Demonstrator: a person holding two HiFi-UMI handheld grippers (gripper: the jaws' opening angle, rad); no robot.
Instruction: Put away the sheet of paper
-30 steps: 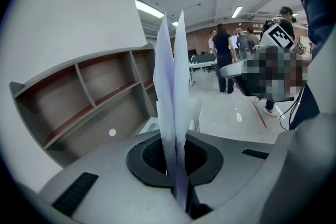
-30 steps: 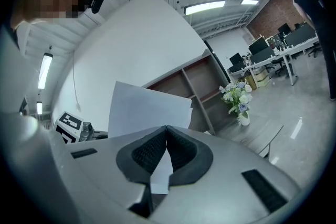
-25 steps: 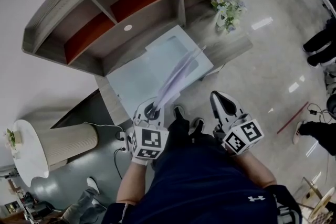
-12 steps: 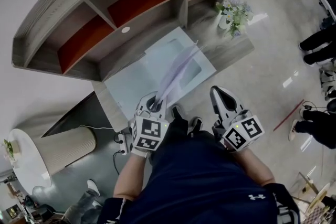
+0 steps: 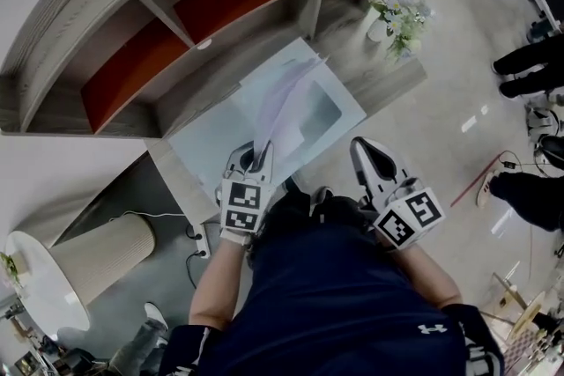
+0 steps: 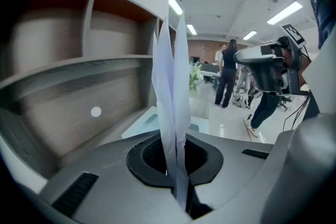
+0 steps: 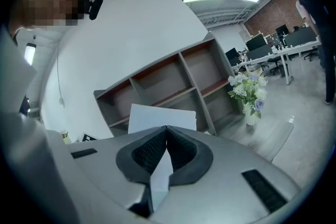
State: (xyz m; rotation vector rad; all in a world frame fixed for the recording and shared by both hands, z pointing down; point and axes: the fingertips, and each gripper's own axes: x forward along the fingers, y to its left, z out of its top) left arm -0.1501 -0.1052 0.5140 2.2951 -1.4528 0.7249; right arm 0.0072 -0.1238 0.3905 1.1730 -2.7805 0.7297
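Observation:
A white sheet of paper (image 5: 284,101) stands bent lengthwise and rises out of my left gripper (image 5: 257,158), which is shut on its lower edge. In the left gripper view the sheet (image 6: 170,86) shows edge-on, pinched between the dark pads and reaching up in front of the shelf. The sheet hangs above a pale mat (image 5: 207,141) on the wooden desk. My right gripper (image 5: 370,159) is held to the right of the sheet at about the same height, shut, with nothing in it. In the right gripper view its jaw tips (image 7: 166,129) meet and the sheet (image 7: 163,114) shows broadside behind them.
A grey wooden shelf unit (image 5: 176,22) with red-lined compartments stands behind the desk. A vase of flowers (image 5: 398,13) sits at the desk's right end. People's legs (image 5: 529,57) are on the floor at right. A ribbed cylinder (image 5: 97,251) and a round white table (image 5: 35,277) are at lower left.
My left gripper has carried the sheet forward, closer to the shelf, and the sheet's top now leans further over the mat. The right gripper has hardly moved.

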